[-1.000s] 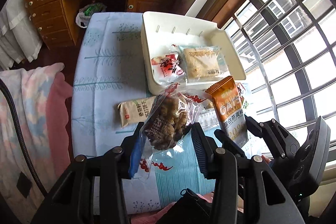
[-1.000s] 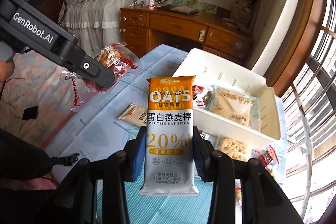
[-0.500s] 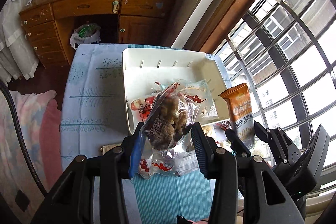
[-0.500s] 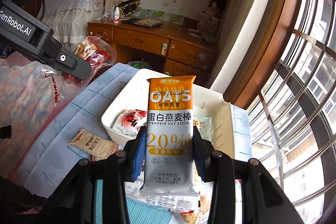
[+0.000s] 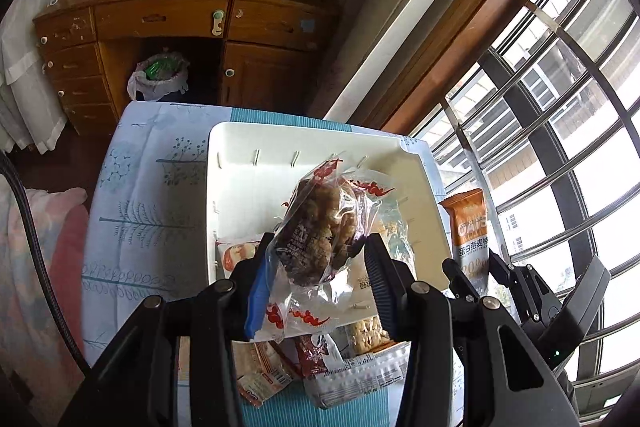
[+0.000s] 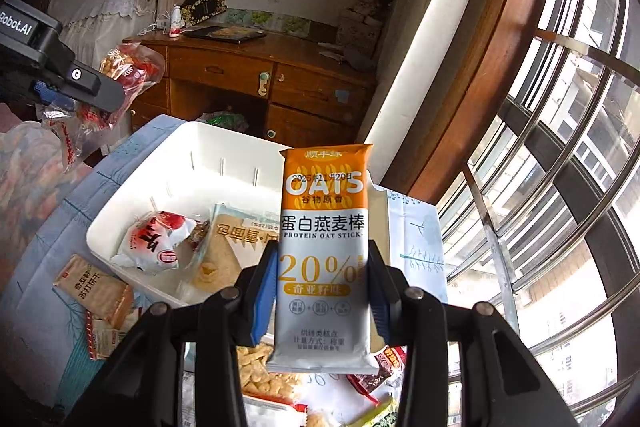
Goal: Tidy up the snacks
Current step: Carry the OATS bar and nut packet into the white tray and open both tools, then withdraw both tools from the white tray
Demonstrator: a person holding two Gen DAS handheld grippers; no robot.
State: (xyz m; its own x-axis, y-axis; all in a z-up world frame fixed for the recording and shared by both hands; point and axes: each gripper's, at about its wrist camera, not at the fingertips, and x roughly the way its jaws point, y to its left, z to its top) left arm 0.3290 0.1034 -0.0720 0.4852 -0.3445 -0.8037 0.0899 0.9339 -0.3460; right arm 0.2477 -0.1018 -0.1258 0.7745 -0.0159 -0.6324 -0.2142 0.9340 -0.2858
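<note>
Above the white bin (image 5: 224,187), both claws are now arriving from the counter: left claw (image 5: 316,267) clamping a clear snack bag (image 5: 320,227), right claw (image 6: 322,291) clamping an oat bar (image 6: 324,227), drops probably next.

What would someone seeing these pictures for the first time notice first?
Most likely the tall orange and white oat bar, held upright in the right gripper, filling the middle of the right wrist view. Next, the clear bag of brown snacks clamped in the left gripper, above the white bin on the blue tablecloth.
</note>
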